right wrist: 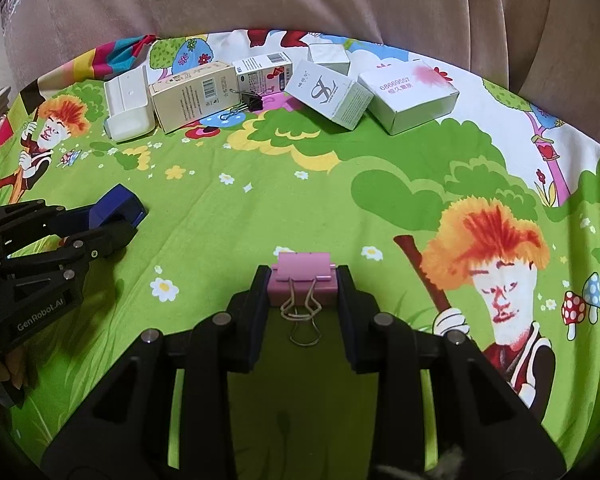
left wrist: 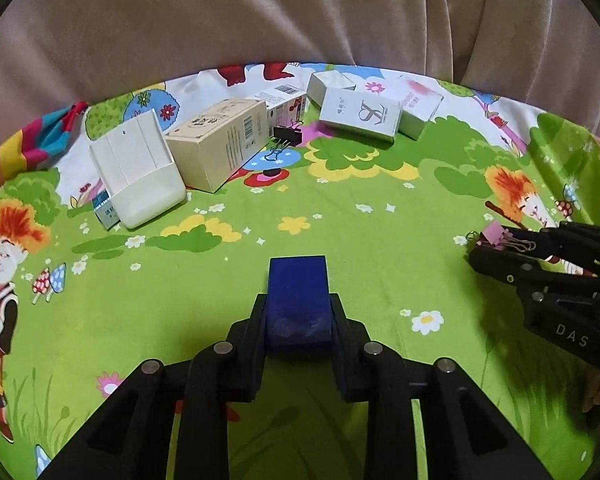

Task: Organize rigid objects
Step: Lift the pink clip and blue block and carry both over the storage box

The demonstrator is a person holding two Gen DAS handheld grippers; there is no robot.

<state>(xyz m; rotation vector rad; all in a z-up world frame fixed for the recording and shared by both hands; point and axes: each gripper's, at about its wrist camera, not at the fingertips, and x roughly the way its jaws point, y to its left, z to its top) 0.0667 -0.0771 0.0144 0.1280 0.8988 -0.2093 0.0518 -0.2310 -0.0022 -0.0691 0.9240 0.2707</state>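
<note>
Over the mat's near edge, both grippers carry small items.
Left gripper (left wrist: 298, 320) has its jaws closed on a blue block (left wrist: 298, 292), stiff and probably light, gripped by its flat sides. Right gripper (right wrist: 302, 292) pinches a pink clip (right wrist: 302, 278) across its body; smooth metal could slip. Boxes (right wrist: 192, 94) crowd the mat's (right wrist: 300, 200) far edge.

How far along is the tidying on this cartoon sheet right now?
Looks done: boxes such as the beige box and white tray sit grouped at the far edge. In hand: left gripper clamps a blue block; right gripper clamps a pink binder clip. Left: placing both, plus the loose black binder clip.
</note>
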